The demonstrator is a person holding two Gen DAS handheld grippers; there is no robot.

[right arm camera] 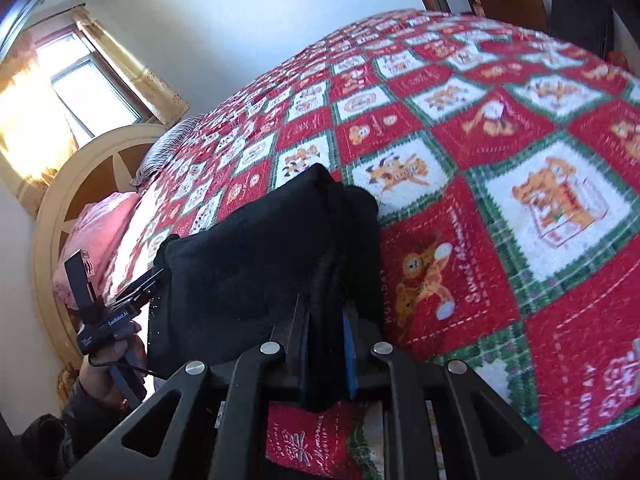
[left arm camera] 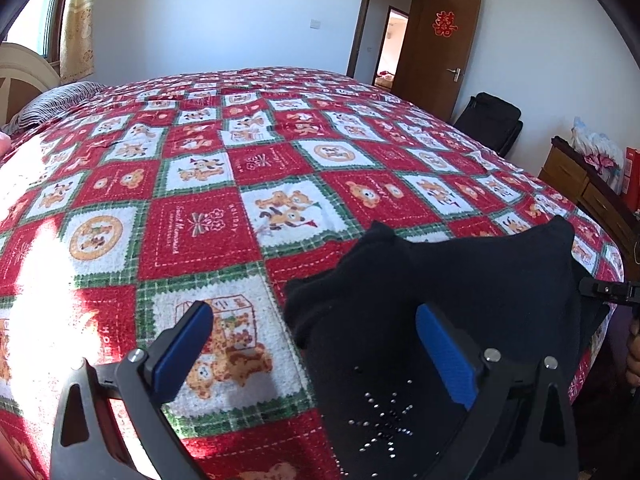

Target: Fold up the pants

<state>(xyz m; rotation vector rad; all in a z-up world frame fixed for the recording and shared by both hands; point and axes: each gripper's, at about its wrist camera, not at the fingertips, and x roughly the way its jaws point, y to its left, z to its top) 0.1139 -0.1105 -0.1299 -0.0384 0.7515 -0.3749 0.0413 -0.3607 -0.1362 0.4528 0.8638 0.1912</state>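
The black pants [left arm camera: 460,280] with a rhinestone star pattern are bunched and folded over near the bed's front edge. My left gripper [left arm camera: 316,344] is open, its blue pads [left arm camera: 444,356] wide apart; the right pad lies against the cloth, the left one hangs over the bedspread. In the right wrist view my right gripper [right arm camera: 326,316] is shut on a thick fold of the pants [right arm camera: 260,264] and holds it up off the bed. The left gripper [right arm camera: 132,292] shows at the pants' far side there.
A red, white and green patchwork bedspread [left arm camera: 208,224] covers the large bed. A striped pillow [left arm camera: 56,104] and a headboard [right arm camera: 80,176] are at its head. A wooden dresser [left arm camera: 580,184], a black bag [left arm camera: 492,120] and an open door [left arm camera: 436,48] stand beyond.
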